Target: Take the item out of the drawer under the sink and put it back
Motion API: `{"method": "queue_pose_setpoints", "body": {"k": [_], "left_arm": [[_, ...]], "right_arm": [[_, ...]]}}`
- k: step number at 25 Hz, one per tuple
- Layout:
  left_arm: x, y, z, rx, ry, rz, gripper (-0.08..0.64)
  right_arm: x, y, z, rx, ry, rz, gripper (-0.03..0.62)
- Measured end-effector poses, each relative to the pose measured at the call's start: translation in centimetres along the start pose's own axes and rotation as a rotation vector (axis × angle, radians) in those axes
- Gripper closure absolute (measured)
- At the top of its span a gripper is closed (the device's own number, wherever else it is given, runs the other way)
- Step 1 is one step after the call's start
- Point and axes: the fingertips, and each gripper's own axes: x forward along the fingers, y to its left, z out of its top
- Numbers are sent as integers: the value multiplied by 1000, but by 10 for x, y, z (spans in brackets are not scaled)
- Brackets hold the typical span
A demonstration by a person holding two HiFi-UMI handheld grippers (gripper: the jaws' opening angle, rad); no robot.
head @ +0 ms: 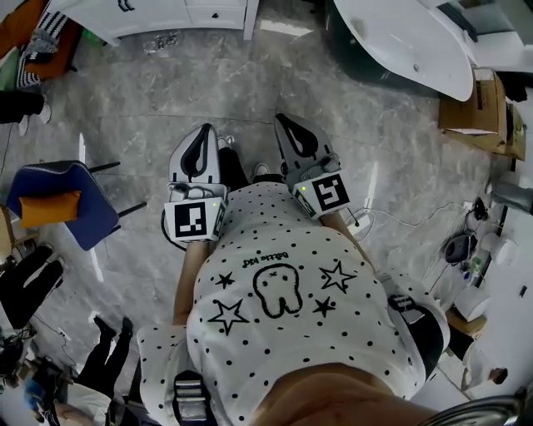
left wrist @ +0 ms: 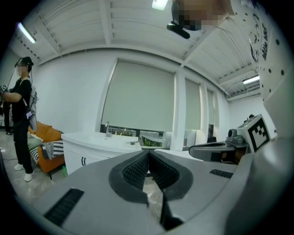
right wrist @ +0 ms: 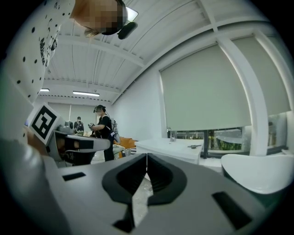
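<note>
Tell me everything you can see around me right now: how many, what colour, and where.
Floor: one, grey marble, underfoot.
Vanity cabinet: one, white, ahead at the top edge of the head view.
Bathtub: one, white, upper right.
Cardboard boxes: at least two, brown, right of the bathtub.
Chair: one, blue, left, with an orange cushion on it.
Sofa: one, orange, far left.
Bystander: one, in black, beside the sofa.
Shirt: one, white with black dots, mine.
Left gripper: one, grey, shut, empty.
Right gripper: one, grey, shut, empty.
</note>
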Motion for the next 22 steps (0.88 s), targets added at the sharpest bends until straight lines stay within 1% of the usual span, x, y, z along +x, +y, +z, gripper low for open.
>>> {"method": "queue_pose_setpoints", "body": {"k": [4, 9, 12, 19, 22], "left_arm": [[14, 42, 15, 23, -3, -25, 555], [32, 83, 23, 27, -9, -55, 555], [44, 98, 23, 29, -1, -78, 555], [60, 124, 19, -6, 22, -92, 555], [68, 133, 21, -20, 31, -83, 555]], "right_arm": [[40, 9, 14, -2, -13, -26, 580], [75, 15, 17, 1, -11, -71, 580], [93, 14, 15, 9, -5, -100, 580], [128, 16, 13, 14, 27, -106, 580], [141, 13, 16, 13, 35, -106, 580]]}}
